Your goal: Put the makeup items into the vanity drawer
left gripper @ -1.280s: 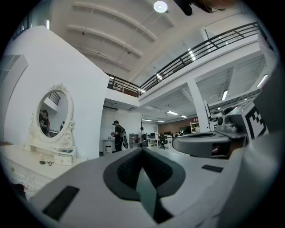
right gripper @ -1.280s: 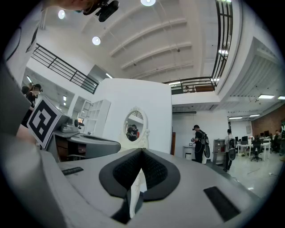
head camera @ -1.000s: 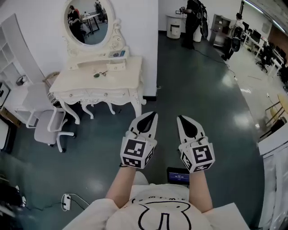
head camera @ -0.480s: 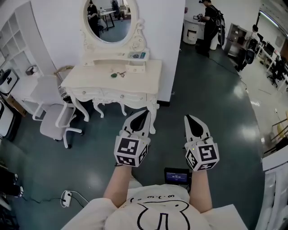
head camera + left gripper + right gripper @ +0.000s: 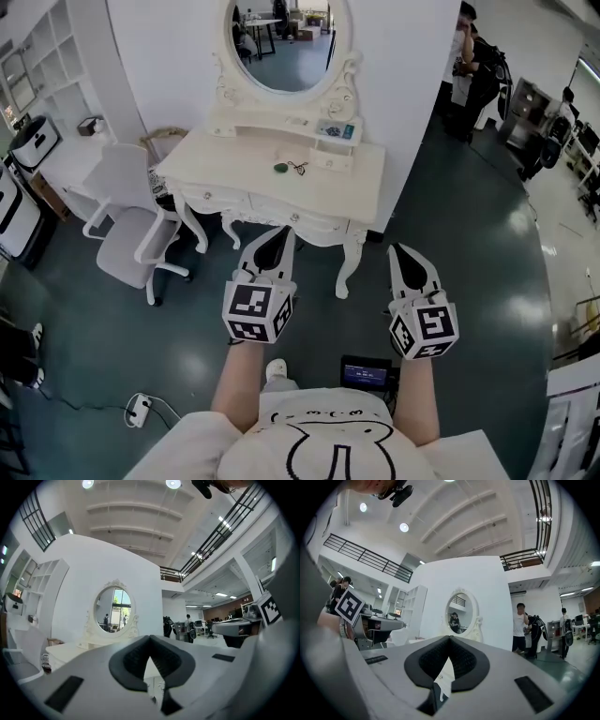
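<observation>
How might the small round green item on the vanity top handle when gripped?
The green item looks low and flat, so it probably won't tip, but may slide on the smooth vanity top. It looks small, so likely light.

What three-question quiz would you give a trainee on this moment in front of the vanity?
1. True or false: a drawer of the vanity stands open.
2. Which thing stands left of the vanity in the head view? A) white office chair B) laundry basket C) bed
3. What do the left gripper and the right gripper hold?

Key:
1. False; the drawers are closed.
2. A.
3. Nothing; both grippers are shut and empty.
</observation>
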